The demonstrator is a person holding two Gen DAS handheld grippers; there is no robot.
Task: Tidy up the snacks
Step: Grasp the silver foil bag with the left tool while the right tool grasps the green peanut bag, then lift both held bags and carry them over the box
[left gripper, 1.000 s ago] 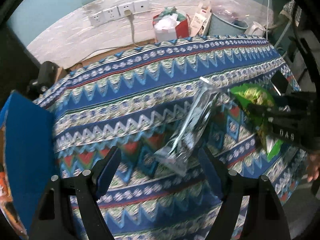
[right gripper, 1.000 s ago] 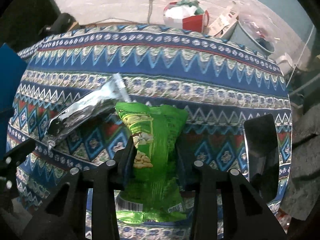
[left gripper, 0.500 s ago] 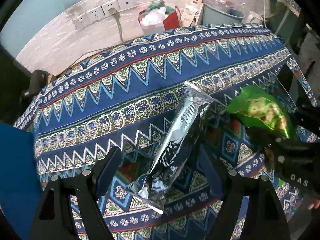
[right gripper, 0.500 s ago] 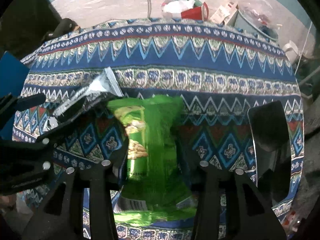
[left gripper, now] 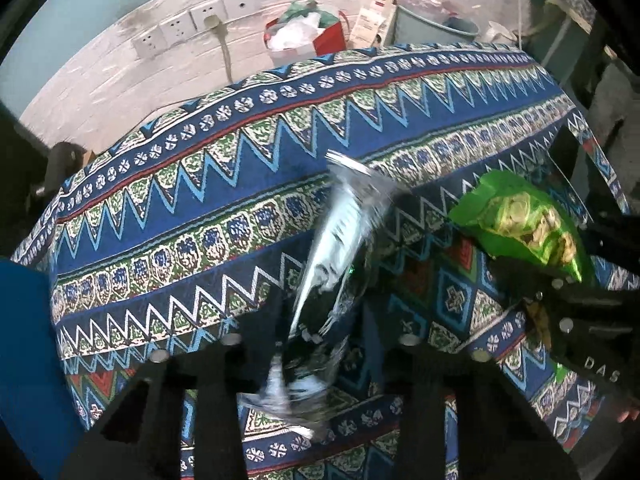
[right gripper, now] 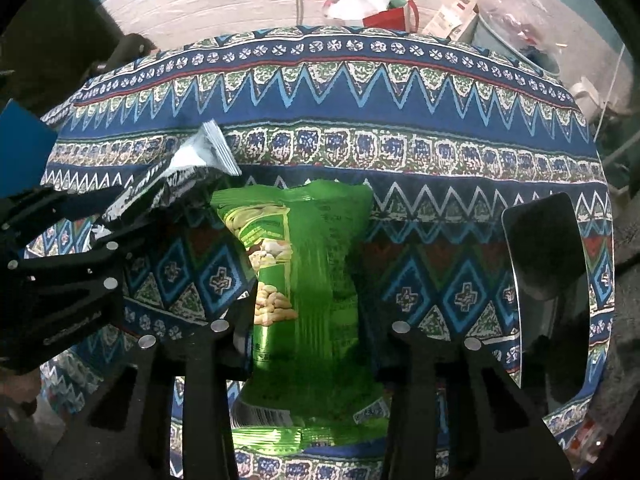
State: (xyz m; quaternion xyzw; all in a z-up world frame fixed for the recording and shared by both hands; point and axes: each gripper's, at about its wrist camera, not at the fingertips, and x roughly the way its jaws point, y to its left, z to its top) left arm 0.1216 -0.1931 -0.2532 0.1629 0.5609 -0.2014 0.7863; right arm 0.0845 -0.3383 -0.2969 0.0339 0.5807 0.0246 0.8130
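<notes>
Left gripper (left gripper: 320, 344): pinching the lower part of a silver packet (left gripper: 340, 240), holding it above the patterned tablecloth (left gripper: 200, 208).
Right gripper (right gripper: 308, 312): clamping a green nut bag (right gripper: 312, 264) between its fingers, just right of the silver packet.
Tablecloth, right edge: a dark phone (right gripper: 544, 248) is lying flat.
Behind the table: a red bag (left gripper: 304, 40) is sitting by wall sockets (left gripper: 196, 24).

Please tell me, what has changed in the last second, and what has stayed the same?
The left gripper closed its fingers on the silver snack packet, which was loose between them before. The right gripper keeps its hold on the green peanut bag. The patterned tablecloth and dark tray are unchanged.
</notes>
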